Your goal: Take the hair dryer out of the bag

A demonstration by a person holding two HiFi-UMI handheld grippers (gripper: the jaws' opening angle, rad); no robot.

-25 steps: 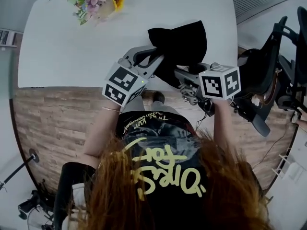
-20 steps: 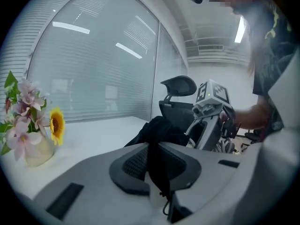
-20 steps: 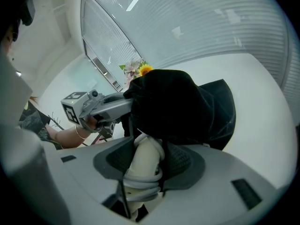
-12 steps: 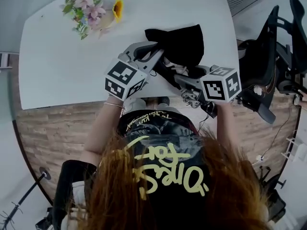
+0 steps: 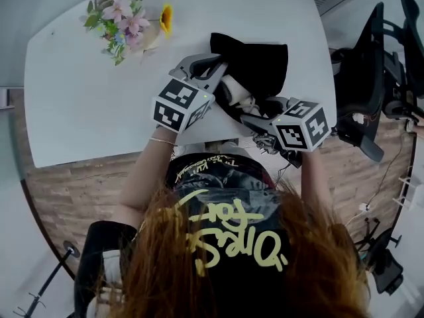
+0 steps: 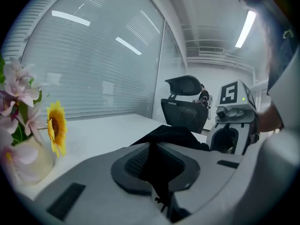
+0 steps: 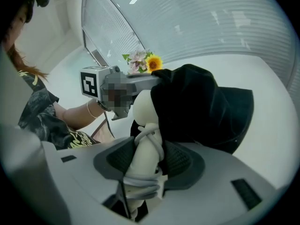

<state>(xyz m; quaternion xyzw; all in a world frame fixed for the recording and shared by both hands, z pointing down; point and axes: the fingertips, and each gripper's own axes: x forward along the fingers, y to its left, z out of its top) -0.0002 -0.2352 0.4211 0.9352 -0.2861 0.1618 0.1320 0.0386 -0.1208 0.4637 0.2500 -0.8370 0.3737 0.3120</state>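
1. Fingers (image 6: pixel 133 162) of the left gripper (image 6: pixel 154 161) stand almost together, pinching a fold of the soft black cloth bag (image 6: pixel 174 134). They have just been closing on it.
2. Fingers (image 7: pixel 117 159) of the right gripper (image 7: pixel 146 159) are clamped on the handle of the cream-white plastic hair dryer (image 7: pixel 143 109), with its pale cord (image 7: pixel 151 139) wound round the handle between the pads.
3. Beneath both pairs of fingers lies the broad white table (image 5: pixel 93 105).
4. Off the table, well out past the right fingers, stands a black office chair (image 5: pixel 371 78).
5. The bag lies just ahead of the right fingers and covers the dryer's head. Only the handle end sticks out of its mouth, toward those fingers.
6. Well to the left of the left fingers, on the table's far corner, stands a pale vase of pink flowers (image 5: pixel 122 15) with one yellow sunflower (image 5: pixel 165 18).
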